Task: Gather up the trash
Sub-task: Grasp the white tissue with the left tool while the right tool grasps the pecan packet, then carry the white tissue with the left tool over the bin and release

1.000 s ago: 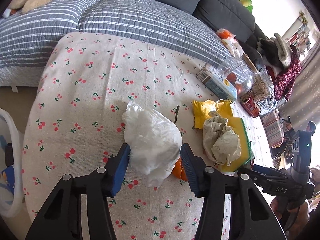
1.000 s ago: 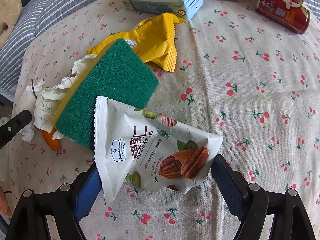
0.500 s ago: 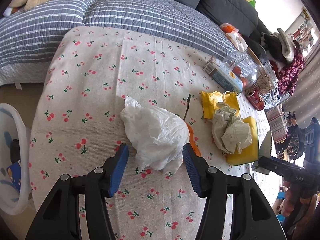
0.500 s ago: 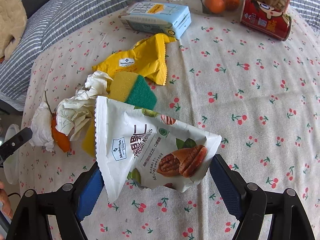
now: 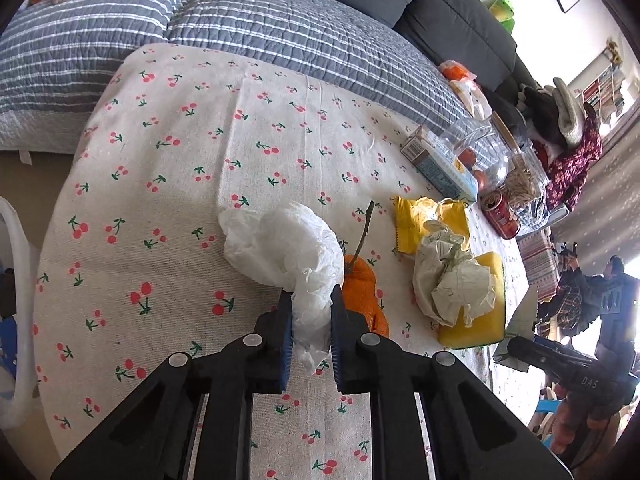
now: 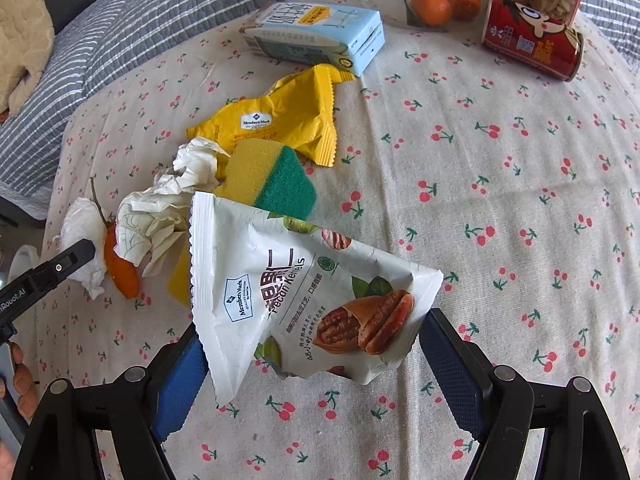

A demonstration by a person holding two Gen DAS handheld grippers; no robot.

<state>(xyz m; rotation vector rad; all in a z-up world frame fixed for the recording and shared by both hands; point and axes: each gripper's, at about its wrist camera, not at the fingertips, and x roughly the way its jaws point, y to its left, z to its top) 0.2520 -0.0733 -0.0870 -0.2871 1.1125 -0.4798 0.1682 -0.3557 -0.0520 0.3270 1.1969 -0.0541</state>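
1. The left gripper (image 5: 311,322) is squeezed narrow on the tail of a crumpled white tissue (image 5: 288,246); the rest of the tissue bulges out ahead of the pads, over the cherry-print tablecloth (image 5: 168,152).
2. The right gripper (image 6: 316,354) stands fairly wide, with the pecan kernel packet (image 6: 296,296) spanning the pads and seemingly held by its edges, lifted clear of the cloth.
3. So two pieces of trash are in hand, though neither is binned yet. A white rim (image 5: 20,300) at the left edge of the left wrist view may be a bin, but I cannot tell.
4. On the cloth remain an orange peel with a stem (image 5: 362,296), a crumpled paper ball (image 5: 450,280) resting on a yellow-green sponge (image 6: 276,176), and a yellow wrapper (image 6: 280,116).
5. The milk carton (image 6: 320,34), red can (image 6: 532,46) and clear jar of oranges (image 6: 432,0) sit further back; whether they count as trash is unclear.
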